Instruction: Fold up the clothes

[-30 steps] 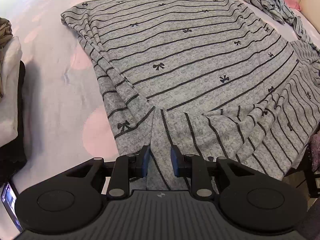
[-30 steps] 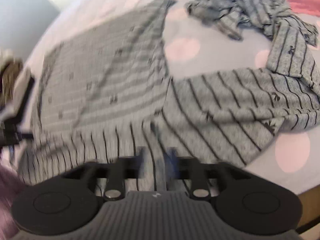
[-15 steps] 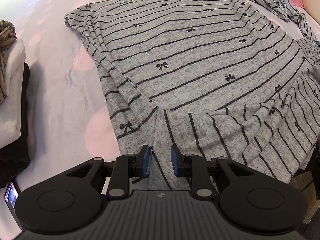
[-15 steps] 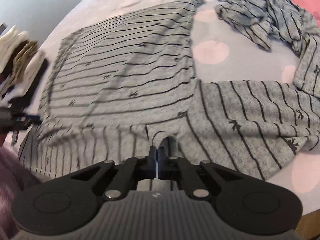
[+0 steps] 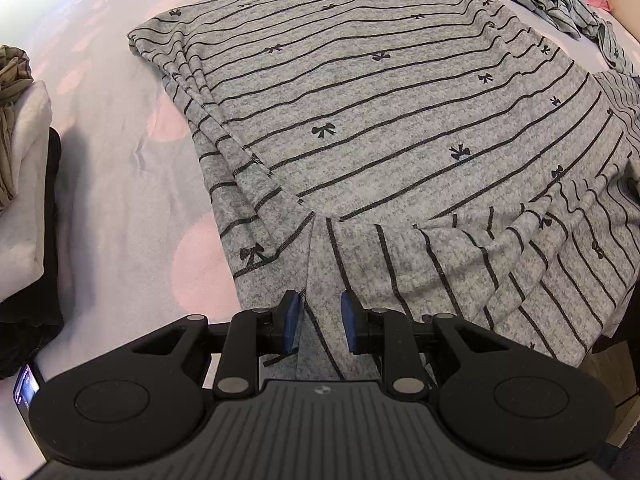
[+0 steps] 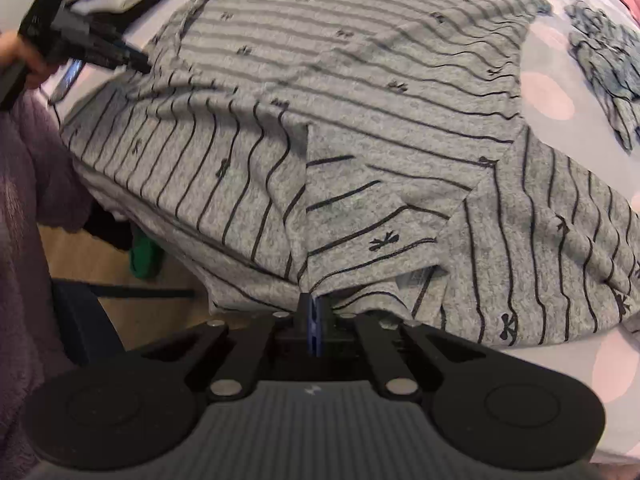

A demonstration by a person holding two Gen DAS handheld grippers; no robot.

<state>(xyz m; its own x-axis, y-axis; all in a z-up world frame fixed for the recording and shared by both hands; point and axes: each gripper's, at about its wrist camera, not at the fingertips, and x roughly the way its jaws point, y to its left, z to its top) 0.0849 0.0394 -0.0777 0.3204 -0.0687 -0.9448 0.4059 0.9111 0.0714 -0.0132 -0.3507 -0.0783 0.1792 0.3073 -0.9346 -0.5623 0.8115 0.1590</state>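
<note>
The grey knitted top [image 5: 360, 120] with thin black stripes and small black bows lies spread on the white bed sheet with pink dots [image 5: 120, 200]. In the left wrist view its body runs from the middle toward 1 o'clock. Its near edge hangs over the side of the bed at 5 o'clock. The left gripper [image 5: 320, 320] stands at 6 o'clock with its jaws narrow. The cloth fills the gap, but I cannot tell if the pads really press on it. The jaws of the right gripper [image 6: 316, 320] have just been closing and then opening a little. The pads are now almost together, with a thin hem of the top between them. I judge 3 risks. First, this thin hold can slip when the hand pulls, because only the edge is caught. Second, if the left side is not truly held, the whole top may slide toward the hanging part and off the bed. Third, the loose flap at 3 o'clock in the right wrist view may fold unevenly. The crumpled striped garment [image 6: 600, 52] at 2 o'clock is well apart, so it should not catch.
</note>
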